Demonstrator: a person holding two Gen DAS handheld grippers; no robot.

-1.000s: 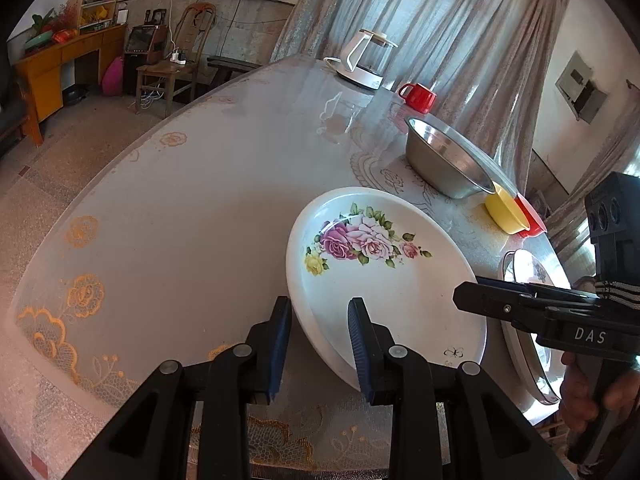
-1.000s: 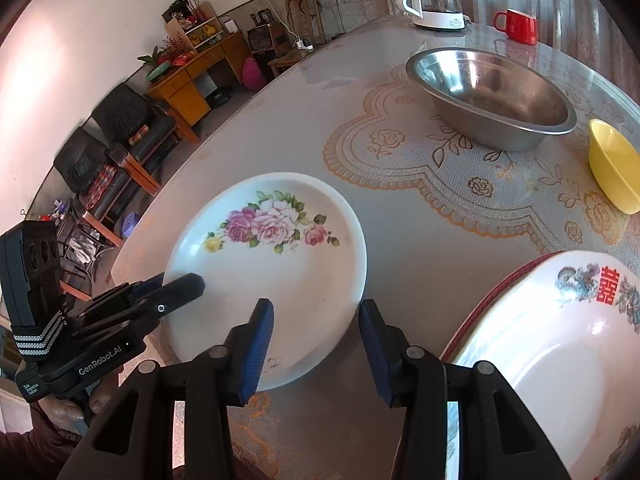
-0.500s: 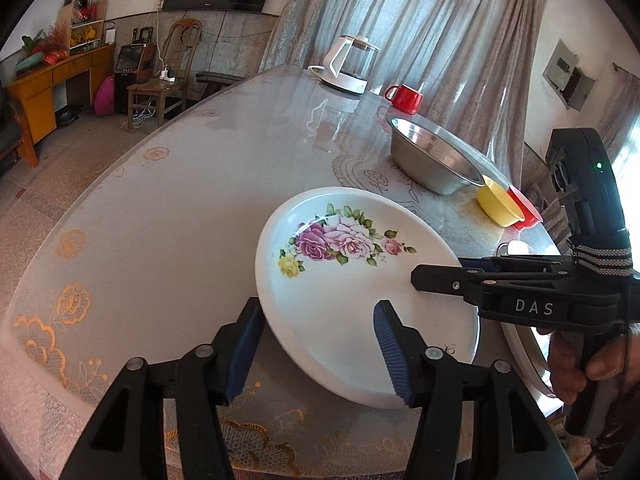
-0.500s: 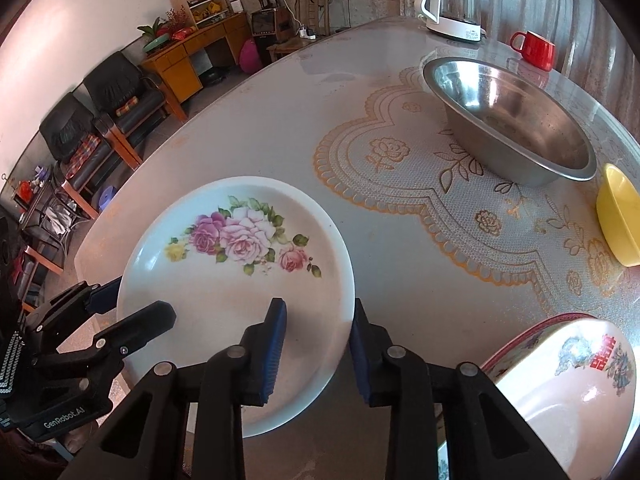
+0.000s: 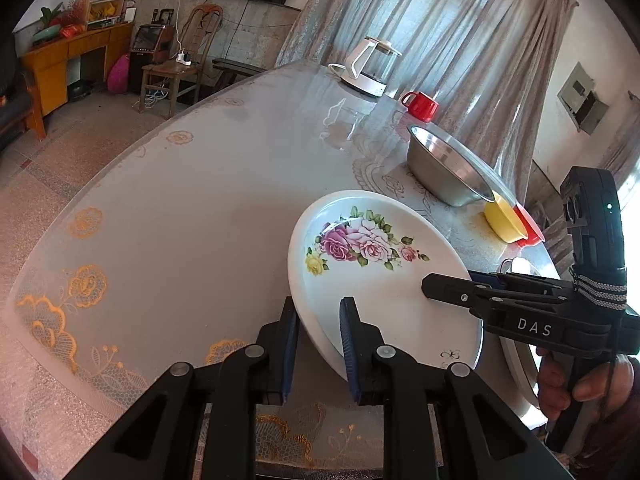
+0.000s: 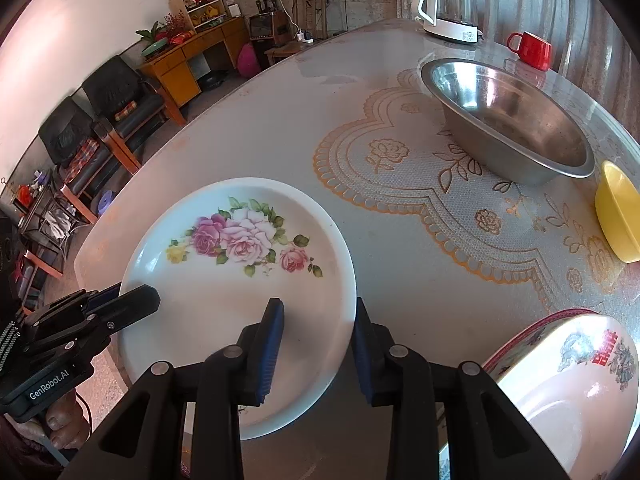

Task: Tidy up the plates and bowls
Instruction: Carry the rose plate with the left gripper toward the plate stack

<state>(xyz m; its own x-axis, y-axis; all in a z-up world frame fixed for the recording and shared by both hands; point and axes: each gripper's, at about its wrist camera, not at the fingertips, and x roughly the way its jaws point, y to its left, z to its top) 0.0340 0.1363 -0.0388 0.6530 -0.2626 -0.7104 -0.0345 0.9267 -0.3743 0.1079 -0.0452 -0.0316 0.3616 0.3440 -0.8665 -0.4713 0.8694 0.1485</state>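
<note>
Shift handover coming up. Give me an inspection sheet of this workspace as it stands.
Surface: round table under a clear cover with lace floral print.
Job's things: floral plate; steel bowl; yellow bowl; red-rimmed dragon plate at the near edge.
Clutter: kettle; red mug.
Grippers: left gripper and right gripper straddle opposite rims of the floral plate; closure unclear.
Cables: wires by the wooden chair.
Surroundings: curtains, orange cabinet, black armchairs.

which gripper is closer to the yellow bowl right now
Right. The right gripper straddles the floral plate's rim on the side facing the yellow bowl; the left gripper straddles the plate's far rim.
</note>
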